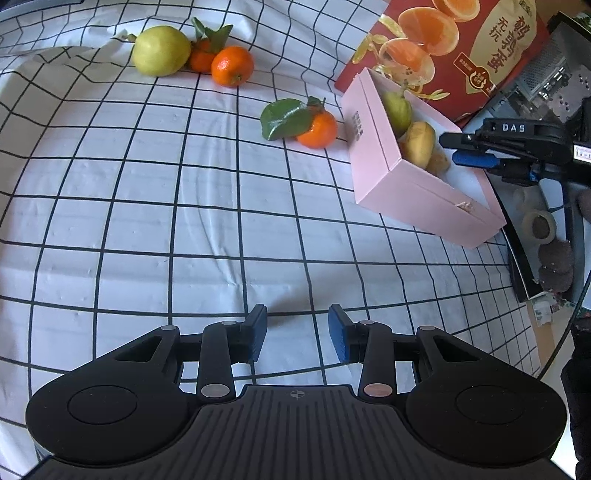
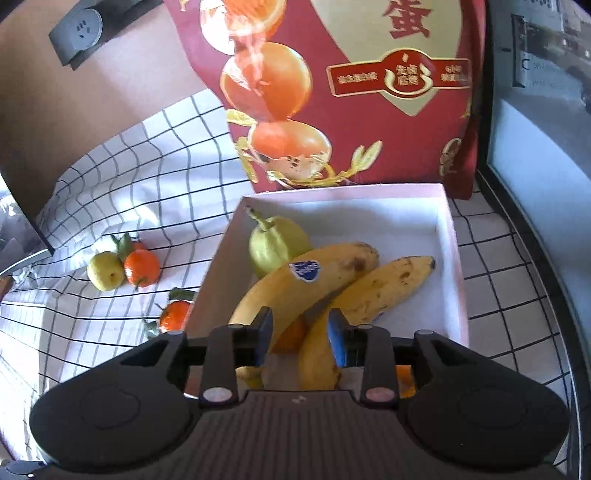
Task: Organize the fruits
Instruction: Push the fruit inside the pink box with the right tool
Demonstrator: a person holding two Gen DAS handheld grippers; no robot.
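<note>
I see my right gripper (image 2: pixel 300 334) above the pink box (image 2: pixel 452 236), its jaws narrow and holding nothing. The 2 bananas (image 2: pixel 332 280) half hide a pear (image 2: pixel 275 243). My left gripper (image 1: pixel 297 332) hangs empty, half open, over the checked cloth (image 1: pixel 147 221); a tangerine (image 1: pixel 317 129) lies near the box's side.

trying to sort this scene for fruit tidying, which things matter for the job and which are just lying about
For the job:
pink box
bananas and pear in the box
loose yellow-green fruit
three tangerines on the cloth
left gripper
right gripper

Lying about:
red carton
tape roll
wall socket
</note>
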